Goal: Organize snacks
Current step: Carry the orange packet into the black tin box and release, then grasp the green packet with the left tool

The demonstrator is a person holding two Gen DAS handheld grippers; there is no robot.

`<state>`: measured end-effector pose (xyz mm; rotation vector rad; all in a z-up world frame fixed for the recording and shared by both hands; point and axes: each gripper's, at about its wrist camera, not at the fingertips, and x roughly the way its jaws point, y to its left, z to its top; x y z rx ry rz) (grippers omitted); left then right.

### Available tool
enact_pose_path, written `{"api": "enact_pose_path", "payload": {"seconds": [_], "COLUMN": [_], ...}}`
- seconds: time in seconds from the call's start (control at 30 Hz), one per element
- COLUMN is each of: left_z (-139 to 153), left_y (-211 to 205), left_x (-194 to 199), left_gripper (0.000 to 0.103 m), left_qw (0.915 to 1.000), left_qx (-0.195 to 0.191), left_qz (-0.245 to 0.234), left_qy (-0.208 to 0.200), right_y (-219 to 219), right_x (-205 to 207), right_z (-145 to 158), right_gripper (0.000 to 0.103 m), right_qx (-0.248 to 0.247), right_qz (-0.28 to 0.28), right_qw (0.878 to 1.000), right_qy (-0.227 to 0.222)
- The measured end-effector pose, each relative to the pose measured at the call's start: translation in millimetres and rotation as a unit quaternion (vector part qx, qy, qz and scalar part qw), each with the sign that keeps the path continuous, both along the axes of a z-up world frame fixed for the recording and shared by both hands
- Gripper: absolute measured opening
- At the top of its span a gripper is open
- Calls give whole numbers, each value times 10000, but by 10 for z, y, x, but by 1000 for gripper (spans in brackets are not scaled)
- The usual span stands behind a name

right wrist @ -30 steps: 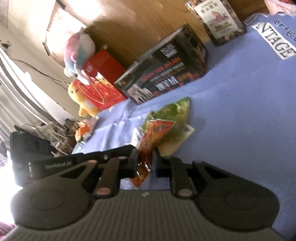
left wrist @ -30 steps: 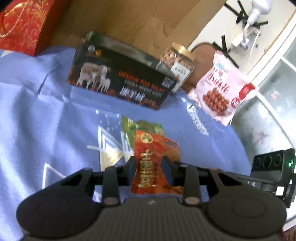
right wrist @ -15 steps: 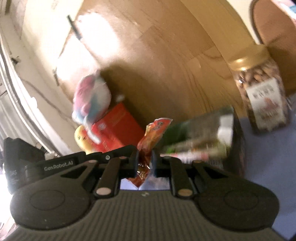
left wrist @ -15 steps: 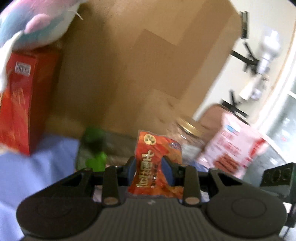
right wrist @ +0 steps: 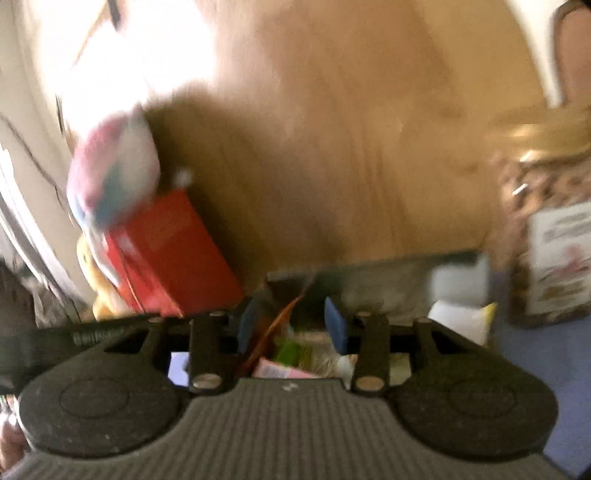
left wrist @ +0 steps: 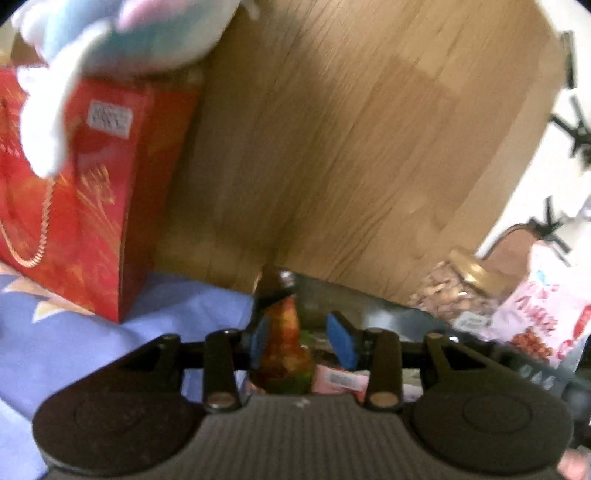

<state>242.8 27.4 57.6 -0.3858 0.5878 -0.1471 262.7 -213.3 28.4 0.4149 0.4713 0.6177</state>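
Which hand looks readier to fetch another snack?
Probably the right gripper: jaws opening wide, right packet loose between them over the box. The left gripper, also opening, has the left packet against one pad.

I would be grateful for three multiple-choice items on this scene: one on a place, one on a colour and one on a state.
1. The plush toy sits on:
A. the red gift bag
B. a wooden shelf
C. a chair seat

2. The lid of the nut jar is:
A. green
B. gold
C. black

3. The orange snack packet is:
A. sealed inside the jar
B. tucked under the plush toy
C. between the pads of the left gripper

Answers:
1 A: the toy rests on top of the bag.
2 B: the cap looks metallic gold.
3 C: the packet stands between the blue pads as the jaws are opening.
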Motion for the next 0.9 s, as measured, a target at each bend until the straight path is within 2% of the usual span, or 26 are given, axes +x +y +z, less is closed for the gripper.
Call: {"api": "enact_pose_path", "payload": {"seconds": [0.07,0.17,0.33,0.4,0.43,0.5,0.57,0.63,0.67,0.7,0.9], "left_z": [66,0,-480,-639,-712,-765,-813,-869,-881,-902,-898], "left_y": [-15,-154,-446,-507,-528,-523,-513,-536,-529,-551,-486], "left_x": [-250,-559,-693,-691,-689,-735,-727,-720,-750,-767,-944], "left_gripper": [36,37,40,40,40,44,41,30,20,21,20], "left_qw": [9995,9980,9881,9822,9781,9773,9698,9627,9639,9664,9672], "left_qx": [-150,-199,-467,-621,-802,-1042,-1426,-1703,-1639,-1532,-1629], "left_qz": [-211,-601,-1138,-1159,-1219,-1182,-1228,-1298,-1290,-1249,-1150], "left_qy": [-161,-55,928,1338,1487,1418,1551,1654,1657,1645,1574], "right_y": [-308,-663,-956,-1014,-1022,-1007,-956,-883,-866,-873,-817], "right_x": [-248,-569,-907,-927,-954,-1006,-1009,-961,-956,-959,-1090], "right_z": [17,-169,-630,-804,-865,-906,-924,-947,-952,-959,-911], "right_gripper": [45,45,45,44,41,40,34,28,28,28,29], "right_qx": [333,429,-16,75,216,282,306,488,522,548,524], "right_qz": [13,149,-147,-205,-199,-101,1,34,46,51,337], "right_qw": [9994,9983,9950,9896,9893,9905,9899,9868,9863,9860,9861], "right_qy": [-47,353,992,1422,1428,1342,1383,1543,1566,1575,1537]}}
